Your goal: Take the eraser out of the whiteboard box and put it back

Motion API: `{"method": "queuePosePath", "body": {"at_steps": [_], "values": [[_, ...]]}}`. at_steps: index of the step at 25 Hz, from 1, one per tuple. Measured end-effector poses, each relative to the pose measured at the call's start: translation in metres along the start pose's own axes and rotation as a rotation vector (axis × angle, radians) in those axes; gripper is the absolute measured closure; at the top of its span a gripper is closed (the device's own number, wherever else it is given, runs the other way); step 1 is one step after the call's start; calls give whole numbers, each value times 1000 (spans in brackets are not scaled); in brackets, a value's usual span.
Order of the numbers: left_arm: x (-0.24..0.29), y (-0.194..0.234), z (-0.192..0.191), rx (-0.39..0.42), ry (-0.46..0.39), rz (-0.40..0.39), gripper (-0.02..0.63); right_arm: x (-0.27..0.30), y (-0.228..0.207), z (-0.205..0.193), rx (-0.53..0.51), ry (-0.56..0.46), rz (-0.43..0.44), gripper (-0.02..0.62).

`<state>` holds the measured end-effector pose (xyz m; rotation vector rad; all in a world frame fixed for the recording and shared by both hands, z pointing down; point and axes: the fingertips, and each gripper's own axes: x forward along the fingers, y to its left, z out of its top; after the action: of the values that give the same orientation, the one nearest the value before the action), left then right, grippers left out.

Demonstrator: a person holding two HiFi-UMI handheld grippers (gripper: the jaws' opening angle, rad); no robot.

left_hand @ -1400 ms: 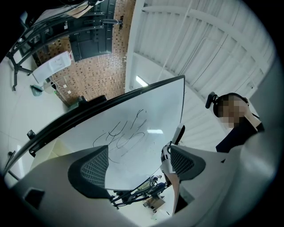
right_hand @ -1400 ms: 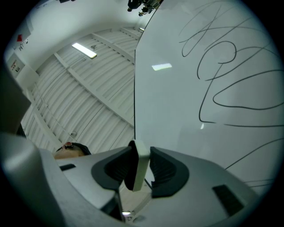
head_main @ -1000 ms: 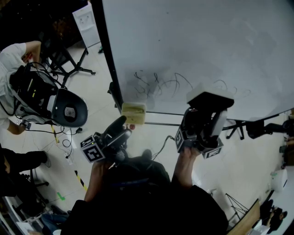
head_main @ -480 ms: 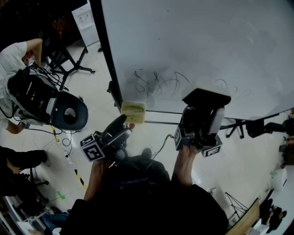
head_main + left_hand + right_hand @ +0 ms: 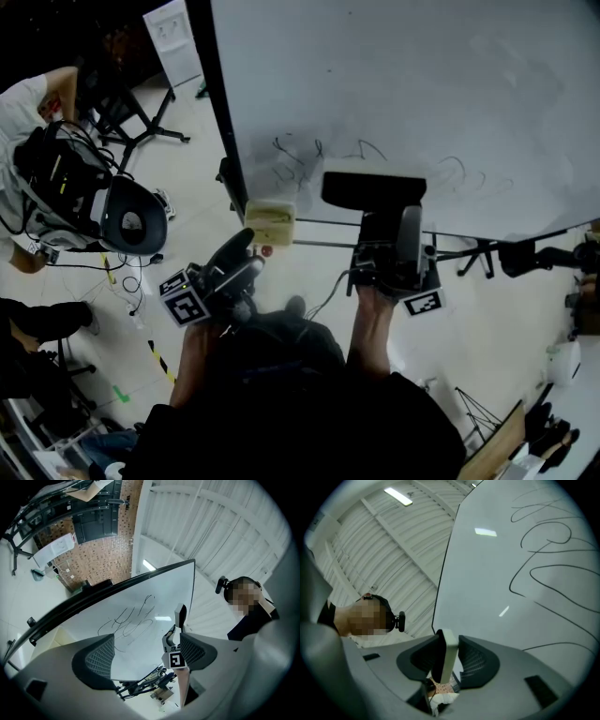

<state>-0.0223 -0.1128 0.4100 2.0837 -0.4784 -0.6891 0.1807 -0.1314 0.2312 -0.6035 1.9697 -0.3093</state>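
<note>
My right gripper (image 5: 392,223) is shut on the black eraser with a white back (image 5: 373,190) and holds it flat against the whiteboard (image 5: 441,84), over the right part of the dark scribbles (image 5: 292,164). Seen from the right gripper view, the eraser (image 5: 447,652) stands edge-on, clamped between the pads of my right gripper (image 5: 447,660). The yellowish whiteboard box (image 5: 270,223) hangs at the board's lower left corner. Just below it, my left gripper (image 5: 240,260) is open and empty. In the left gripper view my left gripper (image 5: 145,656) faces the board and the held eraser (image 5: 180,616).
A person in white (image 5: 28,103) sits at the left beside a black round seat (image 5: 131,217). Cables (image 5: 131,281) trail over the pale floor. The board's rail and stand legs (image 5: 483,253) run below its lower edge. The black board frame (image 5: 214,103) is at the left.
My right gripper has slid left along the board with the eraser and rolled, so the eraser now lies level and covers part of the scribbles. The left gripper has stayed put.
</note>
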Motion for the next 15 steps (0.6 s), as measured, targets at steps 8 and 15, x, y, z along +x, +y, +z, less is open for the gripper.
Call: {"method": "queuePosePath", "body": {"at_steps": [8, 15], "values": [[-6, 2, 0, -4, -8, -4, 178, 2, -1, -31, -38, 126, -4, 443], [-8, 5, 0, -13, -10, -3, 178, -1, -8, -61, -103, 250, -15, 443]]}}
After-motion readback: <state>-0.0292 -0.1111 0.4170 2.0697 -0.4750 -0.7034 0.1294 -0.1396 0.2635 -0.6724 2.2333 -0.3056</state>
